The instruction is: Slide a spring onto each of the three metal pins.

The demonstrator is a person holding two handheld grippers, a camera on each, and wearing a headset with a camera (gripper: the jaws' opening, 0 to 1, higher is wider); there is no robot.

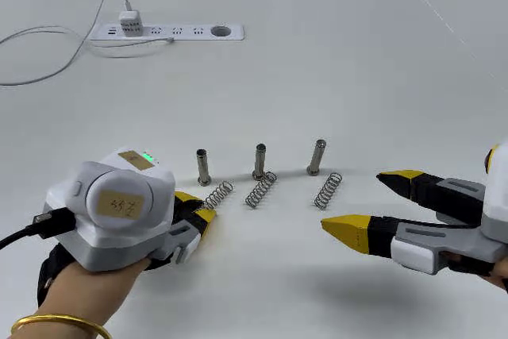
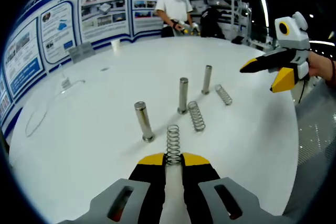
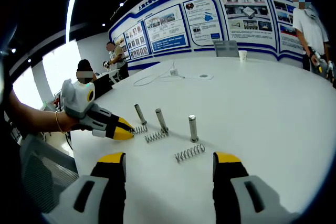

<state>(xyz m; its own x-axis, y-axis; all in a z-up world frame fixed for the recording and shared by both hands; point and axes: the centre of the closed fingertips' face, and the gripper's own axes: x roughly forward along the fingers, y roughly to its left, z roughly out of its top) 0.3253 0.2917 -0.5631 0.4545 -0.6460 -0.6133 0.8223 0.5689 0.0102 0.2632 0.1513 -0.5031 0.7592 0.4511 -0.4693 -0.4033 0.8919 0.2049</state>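
Nearest, at 7 o'clock in the head view, a hand (image 1: 91, 279) with a thin gold bangle (image 1: 59, 319) at the wrist holds the grey-bodied, black-fingered, yellow-tipped left gripper (image 2: 173, 159) low and level over the smooth white worktop (image 1: 333, 77), pointing toward 2 o'clock. Its jaws are drawn narrow around the near end of the left steel coil spring (image 2: 173, 141), which lies flat. At 4 o'clock the matching right gripper (image 1: 353, 201) is held level, pointing toward 9 o'clock, jaws spread wide with nothing between them. Ahead of it lie the middle steel coil spring (image 1: 260, 189) and the right steel coil spring (image 1: 328, 190), both slanted on the worktop; none of the three springs is on a pin. Just beyond each spring, toward 12 o'clock, stands an upright, polished cylindrical metal pin with a flared foot: the left pin (image 1: 203, 167), the middle pin (image 1: 259, 161), the right pin (image 1: 317, 157). Far off at 11 o'clock lies a long white plastic power strip (image 1: 186, 32) carrying a boxy white charger (image 1: 130, 21).
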